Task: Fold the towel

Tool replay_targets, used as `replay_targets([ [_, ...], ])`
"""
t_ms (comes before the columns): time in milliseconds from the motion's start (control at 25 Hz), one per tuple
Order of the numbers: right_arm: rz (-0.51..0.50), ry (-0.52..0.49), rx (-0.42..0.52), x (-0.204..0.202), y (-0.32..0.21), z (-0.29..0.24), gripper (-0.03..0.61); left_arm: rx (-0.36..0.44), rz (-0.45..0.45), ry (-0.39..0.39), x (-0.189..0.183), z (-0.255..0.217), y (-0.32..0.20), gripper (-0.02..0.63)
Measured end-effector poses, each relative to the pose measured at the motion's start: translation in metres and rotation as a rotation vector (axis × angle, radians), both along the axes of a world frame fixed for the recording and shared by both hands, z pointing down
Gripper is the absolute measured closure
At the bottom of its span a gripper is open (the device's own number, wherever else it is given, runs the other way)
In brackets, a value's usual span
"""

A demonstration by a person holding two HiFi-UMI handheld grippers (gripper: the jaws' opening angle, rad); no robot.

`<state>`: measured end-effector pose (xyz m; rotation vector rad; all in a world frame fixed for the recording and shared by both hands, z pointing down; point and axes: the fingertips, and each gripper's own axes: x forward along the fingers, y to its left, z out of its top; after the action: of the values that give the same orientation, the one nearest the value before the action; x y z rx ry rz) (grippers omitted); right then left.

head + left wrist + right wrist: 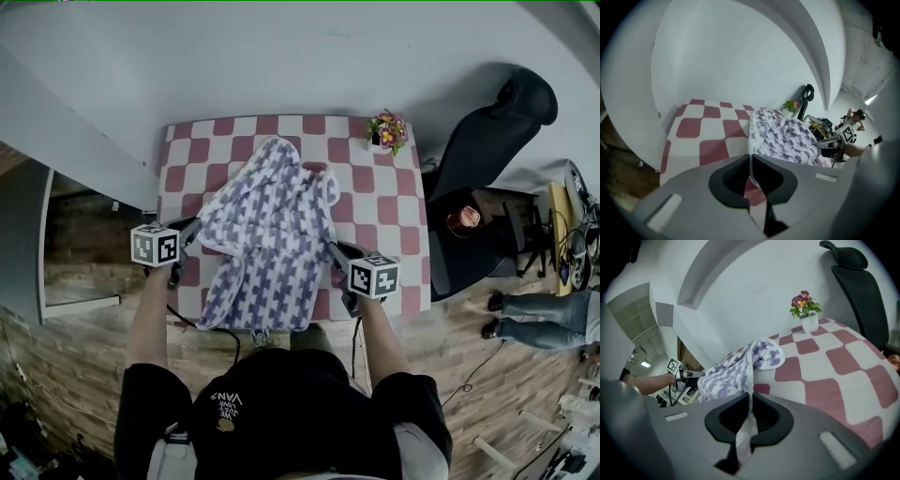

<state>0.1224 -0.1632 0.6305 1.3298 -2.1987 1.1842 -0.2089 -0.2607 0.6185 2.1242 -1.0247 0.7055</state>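
A white towel with a purple pattern (267,239) lies rumpled across the red-and-white checked table (384,202), its near edge hanging over the front. My left gripper (190,236) is shut on the towel's left edge (751,140), and the cloth runs up between its jaws. At the towel's right side, my right gripper (335,261) is shut on the other edge (750,376); a strip of towel hangs down through its jaws. Each gripper shows in the other's view, the right gripper (833,144) and the left gripper (686,377), with the towel stretched between them.
A small white pot of flowers (386,133) stands at the table's far right corner. A black office chair (487,141) is to the right of the table, with a dark side table and a cup (464,220) next to it. A person's legs (544,317) show at right.
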Motion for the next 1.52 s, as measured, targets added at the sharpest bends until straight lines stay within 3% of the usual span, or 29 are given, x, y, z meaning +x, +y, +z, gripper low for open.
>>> replay_targets([
  [240, -0.041, -0.077, -0.151, -0.009, 0.069, 0.015, 0.552, -0.180, 0.143, 0.030, -0.003, 0.032, 0.090, 0.592],
  [360, -0.059, -0.074, -0.191, -0.014, 0.091, 0.022, 0.551, -0.206, 0.209, 0.003, -0.004, 0.041, 0.114, 0.589],
  [440, -0.062, -0.027, -0.190, -0.013, 0.094, 0.022, 0.525, -0.176, 0.240, -0.041, -0.009, 0.038, 0.115, 0.561],
  [560, -0.039, 0.042, -0.132, -0.002, 0.082, 0.009, 0.409, -0.109, 0.278, -0.098, -0.018, 0.020, 0.099, 0.429],
  [840, 0.110, 0.014, 0.052, 0.030, 0.008, -0.045, 0.402, 0.181, 0.157, -0.063, -0.011, -0.051, 0.009, 0.407],
  [1080, 0.172, 0.025, 0.125, 0.034, -0.064, -0.062, 0.390, 0.362, 0.104, -0.081, 0.038, -0.074, -0.054, 0.360],
  [1200, 0.195, 0.041, 0.119, 0.033, -0.098, -0.054, 0.373, 0.375, 0.140, -0.094, 0.069, -0.065, -0.075, 0.359],
  [1520, 0.146, 0.031, -0.032, 0.017, -0.148, -0.002, 0.365, 0.232, 0.313, -0.179, 0.128, -0.001, -0.106, 0.360],
])
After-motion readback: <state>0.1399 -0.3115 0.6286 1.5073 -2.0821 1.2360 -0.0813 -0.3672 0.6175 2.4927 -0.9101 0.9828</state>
